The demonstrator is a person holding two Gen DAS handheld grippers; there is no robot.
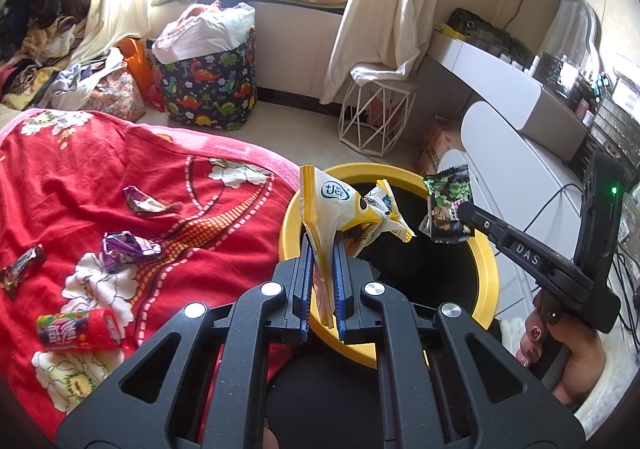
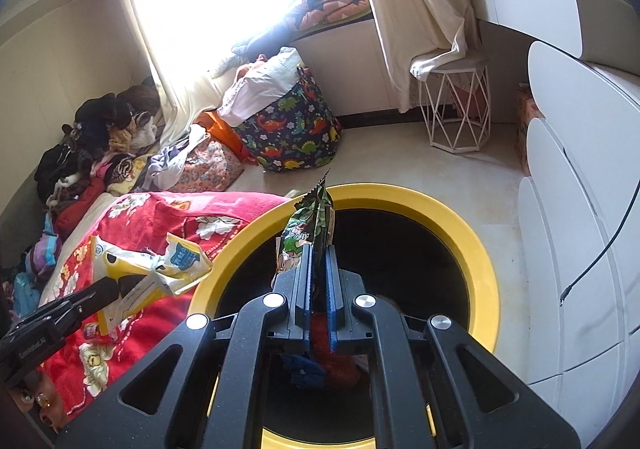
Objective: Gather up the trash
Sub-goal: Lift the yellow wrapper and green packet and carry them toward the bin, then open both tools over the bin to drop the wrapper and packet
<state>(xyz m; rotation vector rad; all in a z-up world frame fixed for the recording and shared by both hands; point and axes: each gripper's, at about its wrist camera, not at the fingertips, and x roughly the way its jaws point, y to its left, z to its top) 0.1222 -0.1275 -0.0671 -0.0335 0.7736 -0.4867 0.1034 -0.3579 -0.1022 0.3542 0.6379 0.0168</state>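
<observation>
My left gripper (image 1: 324, 245) is shut on a yellow and white snack wrapper (image 1: 338, 205), held over the rim of a yellow bin (image 1: 486, 273) with a black inside. My right gripper (image 2: 318, 249) is shut on a green and black wrapper (image 2: 312, 217), held above the bin (image 2: 460, 233) opening. In the left wrist view the right gripper (image 1: 464, 211) shows at the right with the green wrapper (image 1: 446, 205). In the right wrist view the left gripper (image 2: 114, 291) shows at the left with the yellow wrapper (image 2: 160, 269). Some trash lies at the bin's bottom.
A red flowered bedspread (image 1: 80, 185) at the left bears two purple wrappers (image 1: 148, 203), a dark wrapper (image 1: 22, 269) and a red candy tube (image 1: 80, 331). Beyond stand a dinosaur-print hamper (image 1: 210, 89), a white wire stool (image 1: 374, 117) and a white dresser (image 1: 520, 169).
</observation>
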